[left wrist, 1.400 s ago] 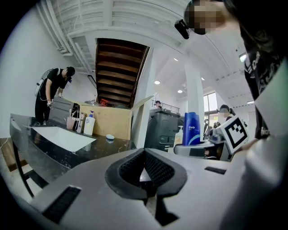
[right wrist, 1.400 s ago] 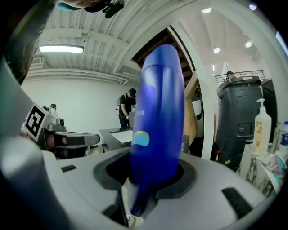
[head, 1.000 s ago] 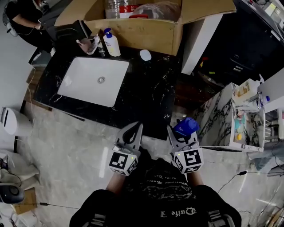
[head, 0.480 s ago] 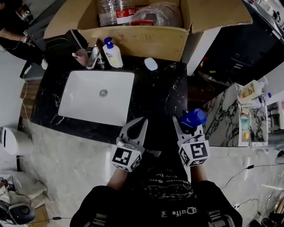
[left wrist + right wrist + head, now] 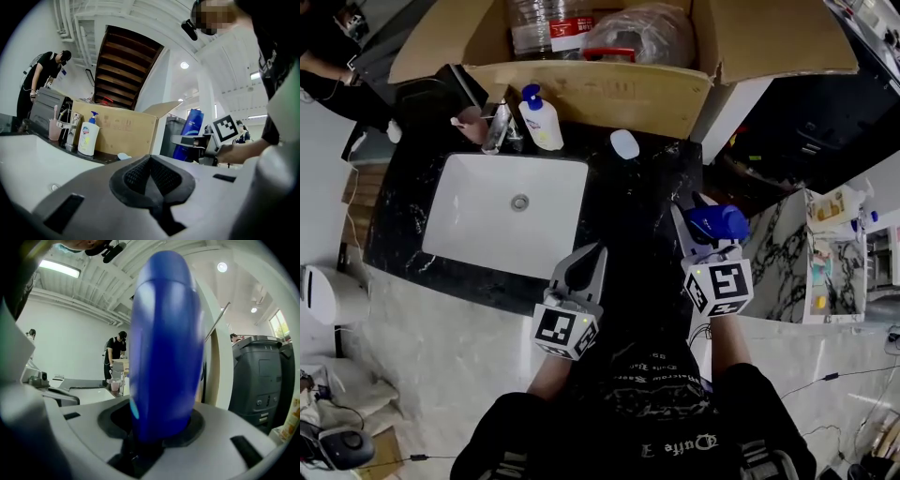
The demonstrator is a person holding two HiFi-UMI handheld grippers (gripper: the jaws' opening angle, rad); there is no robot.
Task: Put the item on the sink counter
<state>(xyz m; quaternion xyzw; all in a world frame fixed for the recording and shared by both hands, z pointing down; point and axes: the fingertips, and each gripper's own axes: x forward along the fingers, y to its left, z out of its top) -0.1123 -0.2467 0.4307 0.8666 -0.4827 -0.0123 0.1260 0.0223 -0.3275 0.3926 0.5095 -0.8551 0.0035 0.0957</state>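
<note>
1. One cardboard box (image 5: 609, 89), flaps open, stands at the far side of the counter and is the biggest thing in the head view; a clear plastic bottle and a bagged bundle lie inside it.
2. The black marbled sink counter (image 5: 642, 202) runs below the box, with the white sink basin (image 5: 492, 211) set into its left half.
3. The right gripper (image 5: 703, 234) is clamped on the blue bottle (image 5: 719, 223) — in the right gripper view its pads press both sides of the bottle's lower body (image 5: 164, 348).
4. The blue bottle is upright in that grip, at the counter's right edge. It is well apart from the basin, and no view shows whether it touches the stone.
5. The left gripper (image 5: 592, 255) hangs over the counter's near edge, just right of the basin — its jaws are together with nothing between them (image 5: 151, 173).
6. A white pump bottle (image 5: 542, 119) with a blue top stands at the back of the counter beside the faucet (image 5: 499, 127).
7. A pink cup (image 5: 472, 124) sits left of the faucet.
8. A small pale oval soap (image 5: 624, 143) lies near the box, right of the pump bottle.
</note>
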